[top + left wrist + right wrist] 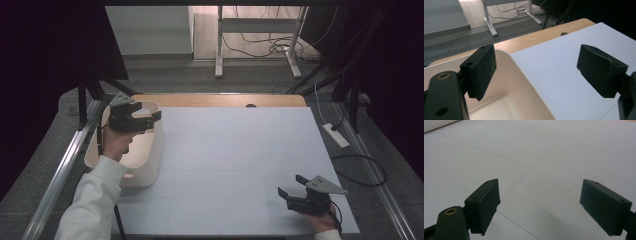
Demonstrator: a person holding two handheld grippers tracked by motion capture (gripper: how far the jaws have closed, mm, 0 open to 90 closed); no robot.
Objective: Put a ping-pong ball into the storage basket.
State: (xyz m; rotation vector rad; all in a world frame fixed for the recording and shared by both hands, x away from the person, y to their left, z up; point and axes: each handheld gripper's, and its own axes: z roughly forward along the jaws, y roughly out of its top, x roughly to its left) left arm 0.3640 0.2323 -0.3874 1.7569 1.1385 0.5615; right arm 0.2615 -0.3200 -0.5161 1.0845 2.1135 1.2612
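My left gripper [149, 113] is held above a cream plastic bin [150, 167] at the table's left edge, jaws pointing right. In the left gripper view it [537, 67] is open with nothing between the pads, over the bin's rim [524, 75]; what shows of the bin's inside looks bare. Low over the white mat [240, 160], near the front right corner, my right gripper [290, 185] points left. Its jaws also stand wide open in the right gripper view [541, 202], with only the mat [544, 157] and its thin seams beneath them.
A wooden table edge [220, 100] shows beyond the mat. A metal rail [60, 170] runs along the left side. On the floor lie a power strip [336, 135] at the right and cables by a desk frame [218, 45] at the back.
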